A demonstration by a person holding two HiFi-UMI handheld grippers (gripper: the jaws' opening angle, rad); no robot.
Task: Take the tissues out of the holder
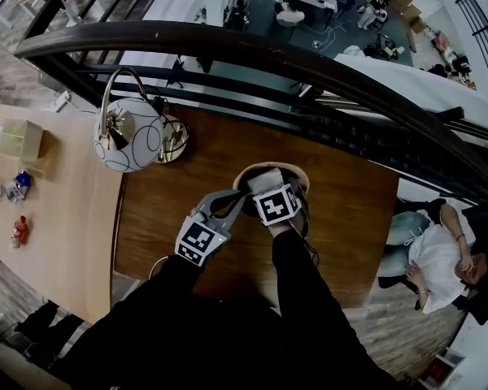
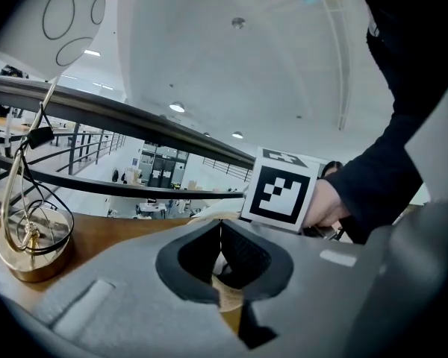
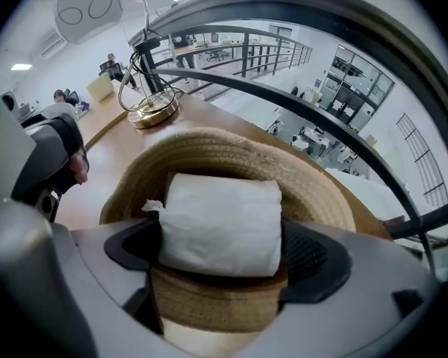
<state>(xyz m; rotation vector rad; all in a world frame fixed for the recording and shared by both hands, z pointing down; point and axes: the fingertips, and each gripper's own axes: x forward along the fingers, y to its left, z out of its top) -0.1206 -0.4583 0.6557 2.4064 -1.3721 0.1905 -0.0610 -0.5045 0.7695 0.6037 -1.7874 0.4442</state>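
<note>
Right gripper [image 3: 224,250] astride tissue roll [image 3: 218,218] in holder [image 3: 235,154]

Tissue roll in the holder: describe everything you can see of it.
The tissue roll is white, soft-looking paper, a short cylinder lying on its side. In the right gripper view a torn loose flap sticks out at its left end. It rests inside the round, straw-coloured woven holder, which stands on the brown table. The right gripper points down over it with its fingers spread wide, one beside each end of the roll. The paper shows no squeeze.
</note>
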